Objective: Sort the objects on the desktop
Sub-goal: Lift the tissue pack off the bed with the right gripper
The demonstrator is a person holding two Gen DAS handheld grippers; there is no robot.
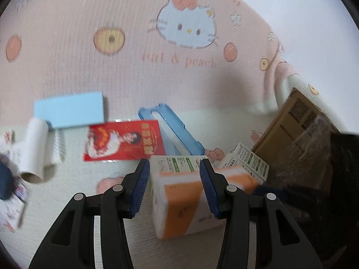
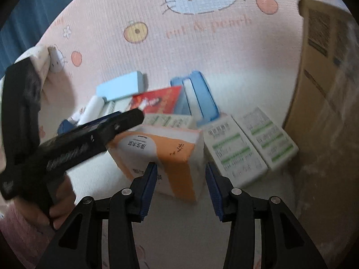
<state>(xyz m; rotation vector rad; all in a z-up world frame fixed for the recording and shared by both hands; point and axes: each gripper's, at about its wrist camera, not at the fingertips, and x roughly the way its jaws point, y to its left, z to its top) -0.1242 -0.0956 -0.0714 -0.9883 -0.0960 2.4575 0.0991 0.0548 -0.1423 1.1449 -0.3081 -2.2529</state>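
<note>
An orange-and-white tissue pack (image 1: pixel 179 201) (image 2: pixel 170 152) lies on the pale sheet. My left gripper (image 1: pixel 174 167) stands open over it: a thin gap shows at the left pad, and the pack runs on under and past the right finger. In the right wrist view one of its fingers (image 2: pixel 121 125) crosses the pack's far left corner, and a hand (image 2: pixel 60 204) holds its grip. My right gripper (image 2: pixel 181 167) is open just above the pack's near corner, and its pads are clear of the pack. Two green-and-white boxes (image 2: pixel 233 152) (image 2: pixel 269 139) lie right of the pack.
A red packet (image 1: pixel 123 141), a blue case (image 1: pixel 172 130), a light blue box (image 1: pixel 69 109) and a paper roll (image 1: pixel 33 150) lie behind and to the left. A cardboard box (image 2: pixel 325 78) stands at the right. A pink cat-print sheet (image 1: pixel 125 78) rises behind.
</note>
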